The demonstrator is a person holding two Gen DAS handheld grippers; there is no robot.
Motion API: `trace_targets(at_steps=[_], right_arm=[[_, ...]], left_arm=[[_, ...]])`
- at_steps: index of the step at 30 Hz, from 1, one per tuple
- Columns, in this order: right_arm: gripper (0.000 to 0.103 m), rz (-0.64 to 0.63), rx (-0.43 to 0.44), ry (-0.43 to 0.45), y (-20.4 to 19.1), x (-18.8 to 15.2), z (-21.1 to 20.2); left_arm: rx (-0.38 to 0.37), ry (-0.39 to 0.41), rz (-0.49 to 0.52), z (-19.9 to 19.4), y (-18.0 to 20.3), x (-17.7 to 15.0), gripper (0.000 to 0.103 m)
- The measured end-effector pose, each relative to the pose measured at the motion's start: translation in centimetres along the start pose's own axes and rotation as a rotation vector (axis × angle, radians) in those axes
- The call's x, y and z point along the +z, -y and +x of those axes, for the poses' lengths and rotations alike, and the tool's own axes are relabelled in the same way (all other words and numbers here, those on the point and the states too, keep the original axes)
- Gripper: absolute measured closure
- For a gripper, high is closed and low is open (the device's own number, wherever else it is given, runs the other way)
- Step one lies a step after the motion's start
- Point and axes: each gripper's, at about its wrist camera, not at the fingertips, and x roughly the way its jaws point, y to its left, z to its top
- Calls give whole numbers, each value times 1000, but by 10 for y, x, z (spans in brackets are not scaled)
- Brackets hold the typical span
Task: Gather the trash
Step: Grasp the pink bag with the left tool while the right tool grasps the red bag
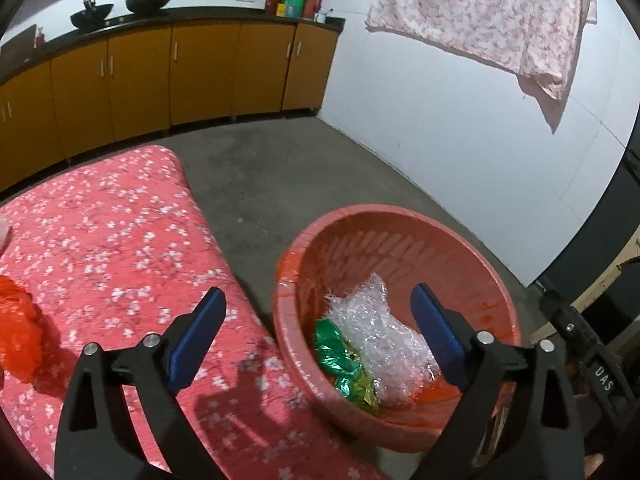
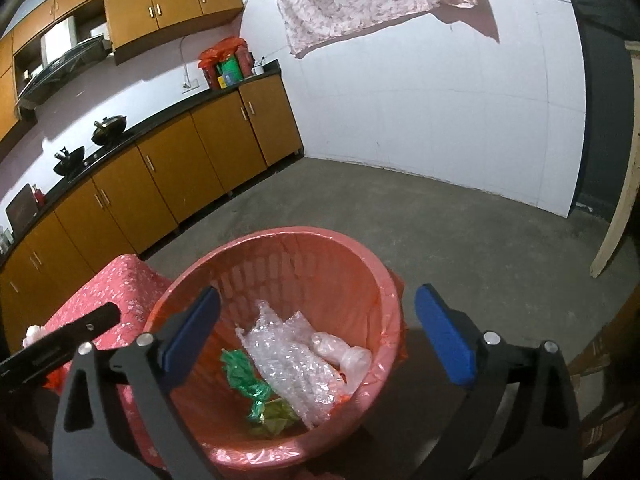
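Left gripper (image 1: 318,314): released, its blue pads spread wide with nothing between them; it fills the bottom of the left wrist view, one pad over the red cloth, the other over the basket.
Right gripper (image 2: 318,312): released too, wide apart and empty, hanging over the basket mouth at the bottom of the right wrist view; its own black body shows at the lower right edge of the left wrist view.
Basket (image 1: 472,236): a round pink plastic basket with slotted walls, lined with a thin red bag, standing on the floor at lower centre of both views, just beside the flowered surface.
Trash in the basket: a crumpled sheet of bubble wrap (image 2: 292,364) in the middle, a green shiny wrapper (image 2: 240,372) touching its left side, and a clear plastic bag (image 2: 344,354) lying against its right side, all on the bottom of the basket.
Flowered cover (image 1: 112,232): a red cloth with white blossoms over a padded surface, filling the left of the left wrist view; what lies under it I cannot tell.
Orange plastic bag (image 1: 18,324): crumpled on the flowered cover at the far left edge, well apart from the basket.
Floor (image 1: 280,172): bare grey concrete.
Cabinets (image 1: 140,76): orange-brown doors under a dark tabletop in the upper left, with two dark pans on it.
Hanging cloth (image 1: 492,12): pale pink flowered fabric against the white wall, upper right.
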Motion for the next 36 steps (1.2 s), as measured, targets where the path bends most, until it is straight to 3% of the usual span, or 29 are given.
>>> trace_targets(at_steps=[6, 12, 19, 23, 29, 36], right_arm=[[5, -58, 64, -9, -27, 3, -6], [5, -130, 189, -32, -74, 2, -15], [4, -295, 342, -68, -154, -5, -28], [4, -365, 441, -94, -207, -13, -33], [4, -469, 551, -123, -295, -37, -34], [5, -576, 586, -223, -367, -75, -6]], left_arm=[[55, 48, -14, -30, -17, -1, 7], [157, 96, -61, -72, -58, -15, 6], [357, 145, -140, -135, -134, -42, 5], [517, 162, -218, -173, -194, -61, 5], [664, 145, -339, -194, -270, -76, 5], [649, 85, -469, -179, -326, -83, 5]])
